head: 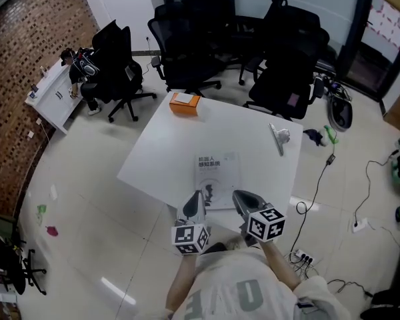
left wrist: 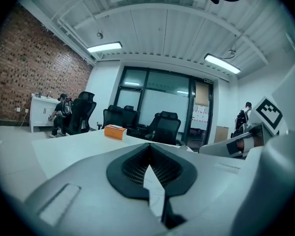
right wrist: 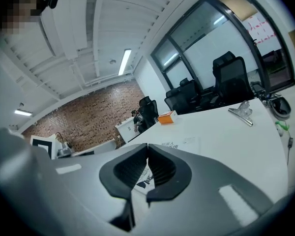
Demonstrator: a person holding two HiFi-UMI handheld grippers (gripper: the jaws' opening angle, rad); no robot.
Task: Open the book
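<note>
Book (head: 217,175) closed, left gripper (head: 196,197) and right gripper (head: 240,196) jaws together, empty

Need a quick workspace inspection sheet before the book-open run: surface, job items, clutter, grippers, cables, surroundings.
Surface: white table on a light tiled floor.
Job's things: book closed, flat, cover up, near the table's front edge.
Clutter: orange box at the far corner; metal clip at the right side; both apart from the book.
Grippers: left gripper and right gripper both shut and empty, at the book's near edge; contact cannot be told.
Cables: cables and power strip on the floor right of the table; nothing seen on the table.
Surroundings: black office chairs beyond the table; brick wall at left.
</note>
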